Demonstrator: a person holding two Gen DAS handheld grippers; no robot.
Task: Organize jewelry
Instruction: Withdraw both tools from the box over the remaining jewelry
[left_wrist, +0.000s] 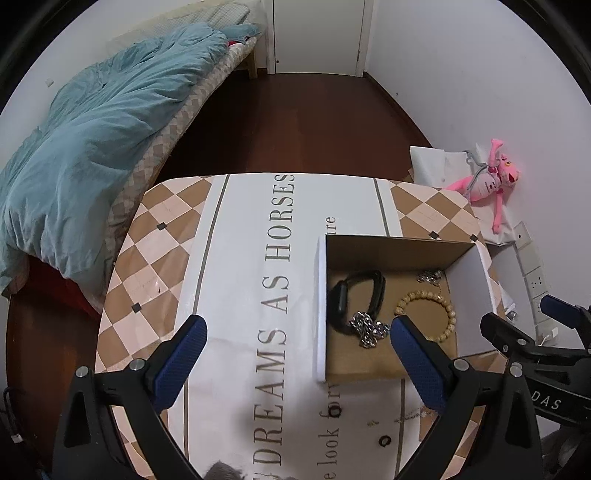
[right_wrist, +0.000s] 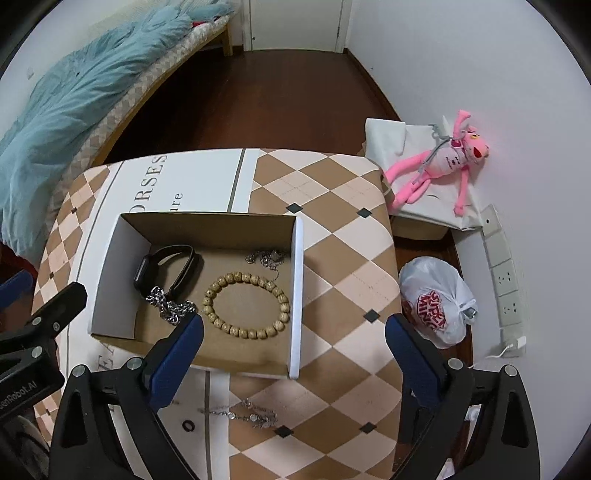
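Sorting so far: four pieces already lie in the cardboard box (right_wrist: 207, 229); by my reading the job is well past halfway.
Left gripper (left_wrist: 295, 354): jaws spread wide, nothing between them, hovering over the box's left wall and the tablecloth (left_wrist: 236, 258).
Watch: one black watch (right_wrist: 162, 269), inside the box at its left side.
Chunky chain: one heavy silver chain (right_wrist: 171, 306), inside the box, touching the watch strap on its near side.
Bead bracelet: one ring of wooden beads (right_wrist: 245, 304), inside the box, right of the chunky chain and apart from it.
Fine chain: one thin silver chain in a small heap (right_wrist: 267, 258), inside the box at its far right corner, just beside the beads.
Right gripper (right_wrist: 293, 350): jaws spread wide, holding nothing, above the box's near right corner.
Left to do: three pieces appear to remain outside the box, all on the cloth just in front of its near wall.
Rings outside: two small dark rings, one (left_wrist: 334, 410) close to the box's front edge, another (left_wrist: 385, 441) farther forward; the right view shows only one clearly.
Necklace outside: one thin silver necklace with small charms (right_wrist: 245, 411), in front of the box's near wall, right of the rings.
Count in box: four.
Count outside: three, as far as I can tell.
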